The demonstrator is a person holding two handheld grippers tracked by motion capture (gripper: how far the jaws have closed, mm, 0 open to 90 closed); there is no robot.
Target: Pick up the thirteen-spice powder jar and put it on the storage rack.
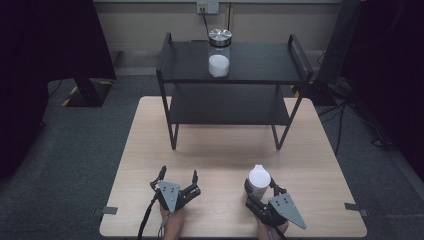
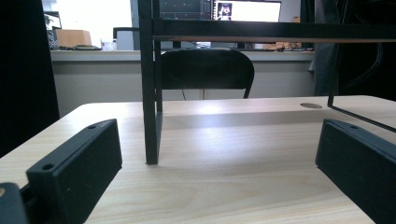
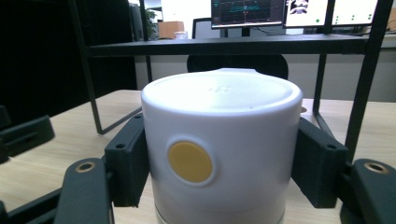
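1. The right gripper [image 1: 260, 192] was clamped on a white container [image 1: 259, 182] near the front edge of the wooden table [image 1: 150, 150], on the person's right side.
2. In the right gripper view the white container [image 3: 222, 149] stood upright between the two black jaws, one pad pressed against each side wall just below its lid.
3. A round yellow button [image 3: 190, 161] on the container's wall faced the camera, midway between the jaws and a little left of centre.
4. The container's flat white lid [image 3: 222, 91] rose above the tops of both jaws; its base was cut off by the bottom of that view, so I could not tell whether it touched the table.
5. The left gripper [image 1: 177, 184] rested at the front of the table, well apart from the container, with its jaws spread wide and nothing between them.
6. In the left gripper view the bare table top [image 2: 224, 177] lay between the open jaws, with a leg of the black shelf rack [image 2: 150, 112] standing ahead.
7. The black shelf rack [image 1: 190, 62] stood at the far half of the table, and a glass jar [image 1: 219, 52] with a metal lid and white contents sat on its top shelf.
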